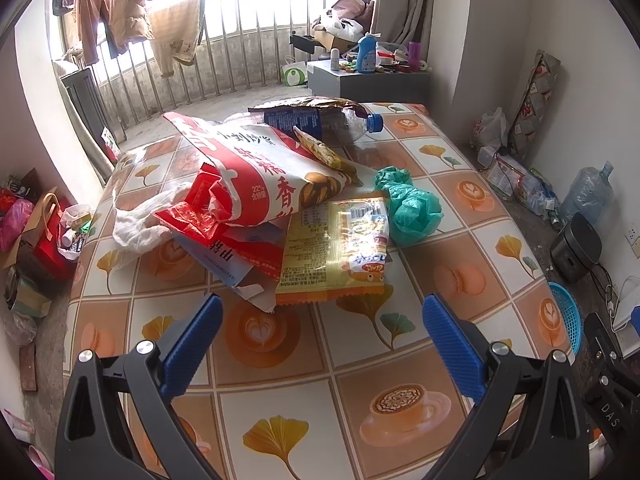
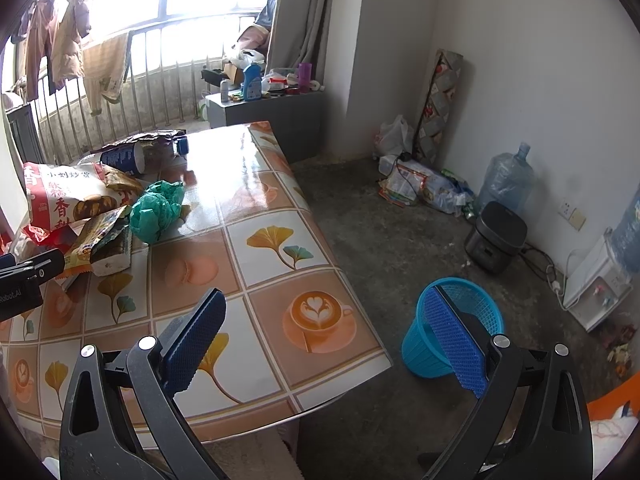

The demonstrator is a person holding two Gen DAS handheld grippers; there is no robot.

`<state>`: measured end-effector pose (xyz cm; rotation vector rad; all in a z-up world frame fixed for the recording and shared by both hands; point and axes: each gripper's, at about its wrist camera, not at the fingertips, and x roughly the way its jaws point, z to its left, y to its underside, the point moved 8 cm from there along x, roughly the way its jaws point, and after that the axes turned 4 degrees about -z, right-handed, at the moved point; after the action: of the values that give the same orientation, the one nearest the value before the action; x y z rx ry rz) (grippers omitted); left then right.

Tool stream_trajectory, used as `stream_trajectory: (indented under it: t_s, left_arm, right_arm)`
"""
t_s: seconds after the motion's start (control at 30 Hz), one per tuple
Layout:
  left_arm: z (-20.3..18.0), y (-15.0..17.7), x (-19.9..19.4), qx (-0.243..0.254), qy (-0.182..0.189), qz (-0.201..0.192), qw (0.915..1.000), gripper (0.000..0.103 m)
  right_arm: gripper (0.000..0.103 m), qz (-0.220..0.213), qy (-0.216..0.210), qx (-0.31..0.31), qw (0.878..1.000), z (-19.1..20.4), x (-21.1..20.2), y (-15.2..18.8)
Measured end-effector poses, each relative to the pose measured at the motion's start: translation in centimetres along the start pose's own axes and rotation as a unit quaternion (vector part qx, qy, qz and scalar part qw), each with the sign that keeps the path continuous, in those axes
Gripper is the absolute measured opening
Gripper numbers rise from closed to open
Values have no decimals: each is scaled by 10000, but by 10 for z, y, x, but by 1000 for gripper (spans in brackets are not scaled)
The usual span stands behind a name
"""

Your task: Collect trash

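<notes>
Hovering wide open and empty, both grippers, left gripper (image 1: 322, 316) and right gripper (image 2: 324, 316), are poised; yellow snack wrapper (image 1: 336, 248), mid-frame on the bench (image 1: 280, 408), is judged next, bound for the blue basket (image 2: 452, 328).

The red-and-white snack bag (image 1: 256, 172) hides most of the blue envelope (image 1: 240, 258) beneath it, and the blue basket (image 1: 566, 320) beside the table is cut off by the right gripper's frame.
</notes>
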<state>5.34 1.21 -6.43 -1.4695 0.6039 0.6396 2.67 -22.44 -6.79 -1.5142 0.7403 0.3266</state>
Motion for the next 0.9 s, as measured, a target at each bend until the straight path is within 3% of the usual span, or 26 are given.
stream_trajectory:
  t_s: [0.9]
  left_arm:
    - [20,-1,-2,-108,-62,-71,9999,97]
  right_arm:
    - [95,-133,-131,-82,9998,10,-4,-10]
